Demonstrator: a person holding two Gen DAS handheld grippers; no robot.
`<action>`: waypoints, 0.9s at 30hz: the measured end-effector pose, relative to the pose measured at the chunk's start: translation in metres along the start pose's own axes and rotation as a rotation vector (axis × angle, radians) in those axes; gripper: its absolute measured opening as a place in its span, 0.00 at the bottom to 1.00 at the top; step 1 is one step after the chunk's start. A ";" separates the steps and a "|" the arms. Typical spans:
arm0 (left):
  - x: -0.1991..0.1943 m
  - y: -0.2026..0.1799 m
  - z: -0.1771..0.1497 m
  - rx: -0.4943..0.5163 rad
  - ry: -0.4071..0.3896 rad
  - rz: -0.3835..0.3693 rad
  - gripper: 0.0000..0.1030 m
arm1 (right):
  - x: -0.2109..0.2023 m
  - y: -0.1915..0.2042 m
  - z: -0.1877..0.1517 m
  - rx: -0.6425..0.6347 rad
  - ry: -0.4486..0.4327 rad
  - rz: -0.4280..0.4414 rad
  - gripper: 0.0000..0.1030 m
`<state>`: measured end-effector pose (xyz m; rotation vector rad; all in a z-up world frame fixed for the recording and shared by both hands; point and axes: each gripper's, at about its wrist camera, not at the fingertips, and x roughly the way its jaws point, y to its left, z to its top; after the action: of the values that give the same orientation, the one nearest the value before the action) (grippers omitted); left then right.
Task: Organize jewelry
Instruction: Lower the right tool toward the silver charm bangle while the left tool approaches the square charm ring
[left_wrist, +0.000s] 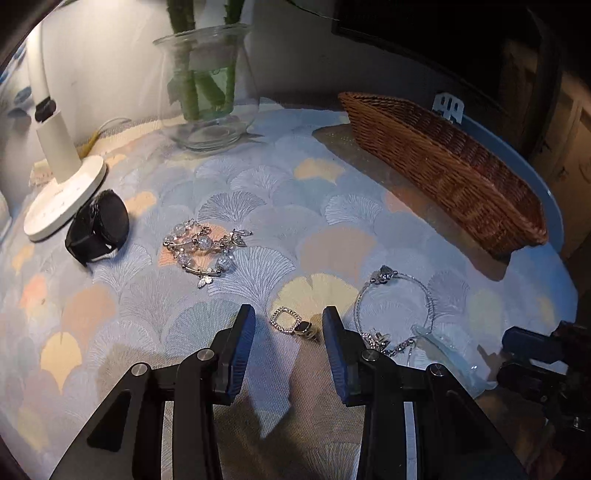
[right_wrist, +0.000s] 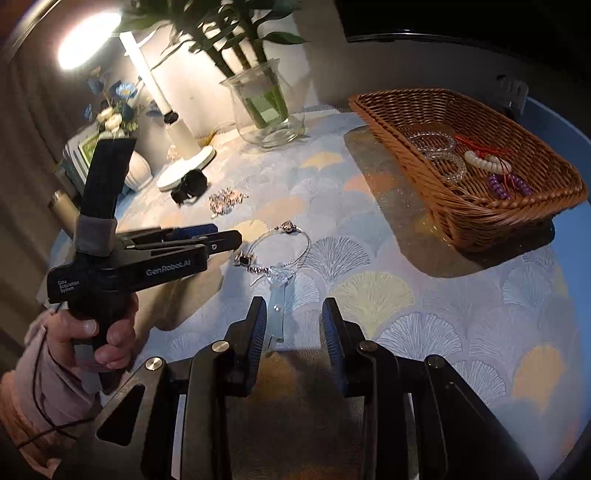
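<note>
My left gripper (left_wrist: 289, 321) is open, low over the cloth, with a gold square pendant with a dark stone (left_wrist: 291, 323) lying between its fingertips. A silver bangle (left_wrist: 399, 295) with charms lies just right of it, and a pale blue clip (left_wrist: 447, 347) beyond. A crystal bead bracelet (left_wrist: 205, 247) and a black watch (left_wrist: 98, 227) lie further left. My right gripper (right_wrist: 294, 314) is open and empty, with the pale blue clip (right_wrist: 277, 314) between its fingers. The left gripper (right_wrist: 207, 240) shows at its left beside the bangle (right_wrist: 284, 243). The wicker basket (right_wrist: 480, 218) holds several bracelets (right_wrist: 443, 155).
A glass vase (left_wrist: 207, 92) with green stems and a white lamp base (left_wrist: 62, 199) stand at the back left. The basket (left_wrist: 443, 166) sits at the back right near the round table's edge. A patterned cloth (left_wrist: 258, 192) covers the table. Books and flowers (right_wrist: 110, 122) stand far left.
</note>
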<state>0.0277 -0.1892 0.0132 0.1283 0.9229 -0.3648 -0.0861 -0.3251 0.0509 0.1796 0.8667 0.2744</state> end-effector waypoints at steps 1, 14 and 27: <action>-0.001 -0.002 -0.002 0.025 -0.001 0.009 0.36 | 0.001 0.003 -0.001 -0.017 0.006 -0.004 0.33; -0.020 0.027 -0.022 0.061 0.002 -0.054 0.36 | 0.023 0.028 -0.005 -0.095 0.069 -0.045 0.33; -0.011 0.020 -0.007 -0.004 0.016 -0.124 0.36 | 0.027 0.028 -0.003 -0.083 0.048 -0.071 0.33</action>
<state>0.0233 -0.1664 0.0167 0.0705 0.9500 -0.4777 -0.0763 -0.2897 0.0365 0.0648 0.9059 0.2491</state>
